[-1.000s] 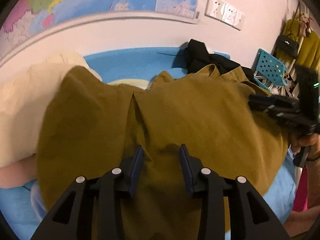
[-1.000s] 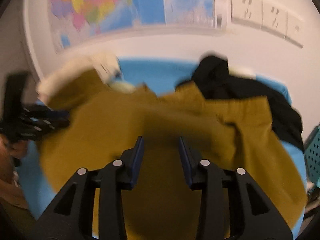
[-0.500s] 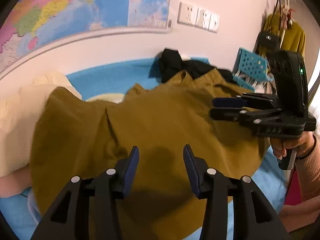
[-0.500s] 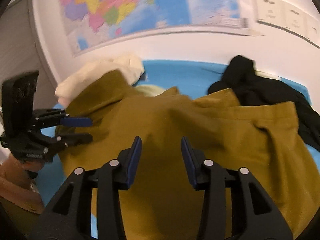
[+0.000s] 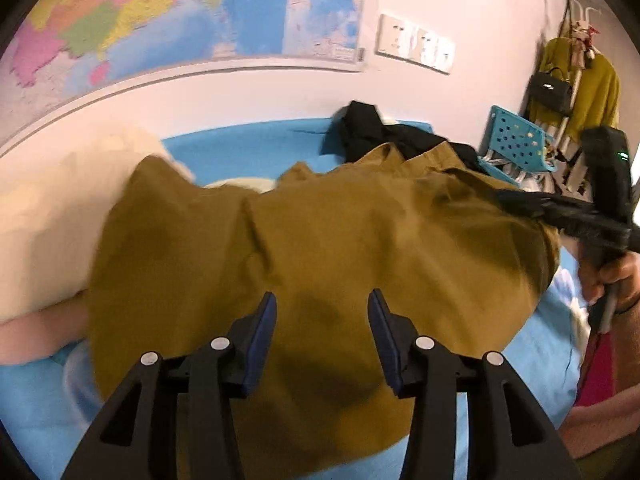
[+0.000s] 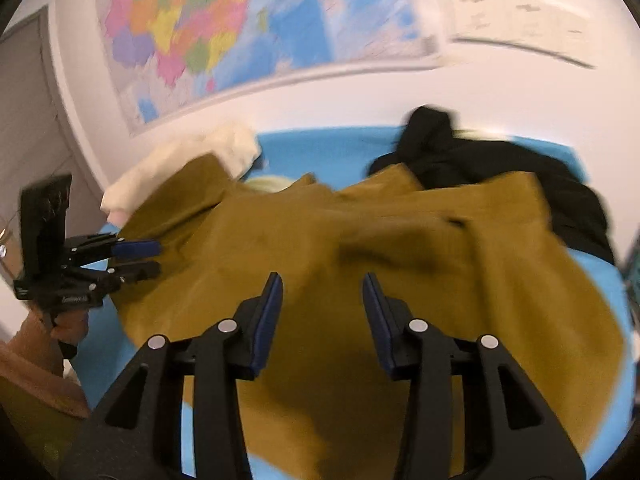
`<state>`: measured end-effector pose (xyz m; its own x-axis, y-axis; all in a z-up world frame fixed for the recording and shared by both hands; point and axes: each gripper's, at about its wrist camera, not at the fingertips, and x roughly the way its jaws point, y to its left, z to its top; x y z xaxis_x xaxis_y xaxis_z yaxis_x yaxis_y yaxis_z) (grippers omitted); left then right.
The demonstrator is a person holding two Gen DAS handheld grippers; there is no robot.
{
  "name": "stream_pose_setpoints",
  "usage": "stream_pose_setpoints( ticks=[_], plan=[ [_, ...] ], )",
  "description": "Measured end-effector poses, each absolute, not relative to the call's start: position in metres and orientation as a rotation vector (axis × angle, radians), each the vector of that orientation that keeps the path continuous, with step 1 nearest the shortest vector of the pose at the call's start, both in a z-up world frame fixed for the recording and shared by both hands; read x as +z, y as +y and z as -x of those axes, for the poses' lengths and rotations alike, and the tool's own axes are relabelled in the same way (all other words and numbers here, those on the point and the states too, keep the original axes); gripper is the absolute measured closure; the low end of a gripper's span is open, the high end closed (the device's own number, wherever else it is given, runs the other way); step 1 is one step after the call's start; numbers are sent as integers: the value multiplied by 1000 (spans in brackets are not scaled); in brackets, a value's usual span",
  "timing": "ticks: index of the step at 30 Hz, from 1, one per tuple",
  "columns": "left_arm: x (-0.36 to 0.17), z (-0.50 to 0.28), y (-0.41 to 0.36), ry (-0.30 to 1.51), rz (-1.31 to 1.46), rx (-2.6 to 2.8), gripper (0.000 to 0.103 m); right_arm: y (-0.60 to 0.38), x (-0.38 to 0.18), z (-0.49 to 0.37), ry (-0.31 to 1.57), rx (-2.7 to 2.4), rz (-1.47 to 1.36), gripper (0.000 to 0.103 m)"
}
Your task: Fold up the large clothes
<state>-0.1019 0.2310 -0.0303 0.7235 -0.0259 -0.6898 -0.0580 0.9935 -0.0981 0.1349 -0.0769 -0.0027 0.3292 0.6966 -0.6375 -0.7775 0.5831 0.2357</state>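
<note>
From left to right, we see a cream garment (image 5: 44, 216) bunched at the left edge of the blue bed (image 5: 256, 150), and the mustard garment (image 5: 320, 248) we are folding lies spread over the middle, its left side overlapping that cream pile. Our left hand-held gripper (image 5: 322, 312) hovers above the near half of the cloth, jaws partly apart and empty. The right hand-held gripper (image 6: 322, 294) hangs likewise over the cloth, partly open with nothing between its pads. We judge the main risk to be snagging: a low grab on the left could pinch cream cloth along with the mustard hem. At the far right a black garment (image 6: 500, 168) lies tucked against the collar end and could be dragged into the fold. The near hem looks free, with bare bed showing beside it; the wall (image 5: 248, 100) closes the far side.
</note>
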Motion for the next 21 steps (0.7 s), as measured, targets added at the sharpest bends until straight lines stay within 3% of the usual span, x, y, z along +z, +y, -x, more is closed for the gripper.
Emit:
stream_pose_setpoints(
  ticks=[8,18,21],
  plan=[
    [-45,107,241,760,175,15,59,-140,-55,-165,902,777,65,62],
    [-27,152,262,707,220,44,58,-172,-29,-149,814,769,-8,60],
    [-40,151,272,734,272,41,58,-180,-51,-166,896,690,-28,74]
  ],
)
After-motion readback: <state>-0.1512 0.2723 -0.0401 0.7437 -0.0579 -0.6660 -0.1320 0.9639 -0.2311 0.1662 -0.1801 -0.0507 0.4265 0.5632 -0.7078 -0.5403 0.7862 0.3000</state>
